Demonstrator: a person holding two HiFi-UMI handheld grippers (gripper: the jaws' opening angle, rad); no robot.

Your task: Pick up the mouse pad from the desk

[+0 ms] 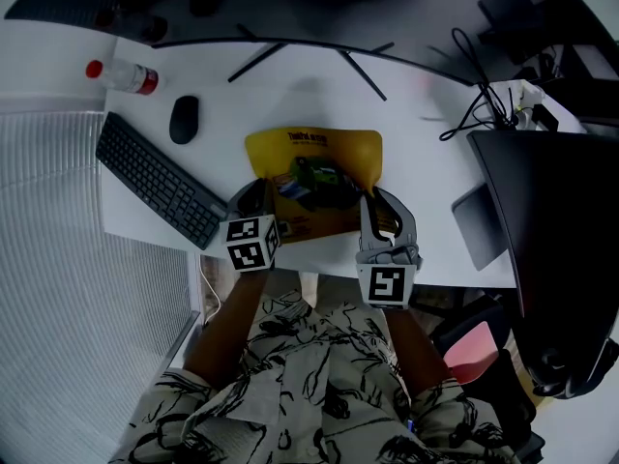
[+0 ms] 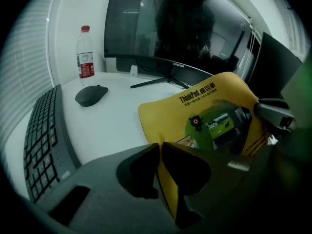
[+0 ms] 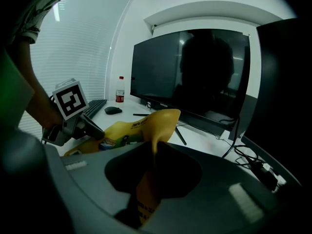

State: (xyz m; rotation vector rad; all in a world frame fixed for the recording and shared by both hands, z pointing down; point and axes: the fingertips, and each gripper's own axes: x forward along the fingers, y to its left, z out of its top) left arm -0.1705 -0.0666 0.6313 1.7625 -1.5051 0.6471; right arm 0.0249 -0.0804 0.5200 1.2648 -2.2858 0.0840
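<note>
Lift step: left claw (image 2: 160,161) and right claw (image 3: 152,165) each pinch the mouse pad's (image 1: 314,153) near end; next, raise both evenly off the worktop (image 1: 418,153)

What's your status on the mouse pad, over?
Both shut on mouse pad: left gripper near-left corner, right gripper near-right. Pad bowed, far edge curling up. Nothing blocking: mouse, keyboard sit apart at left.

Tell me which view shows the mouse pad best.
Head view: nearly the whole pad from above, with the left tool and right tool shut on its near edge. The left gripper view shows its printed face up close; the right gripper view, just a curled edge.
</note>
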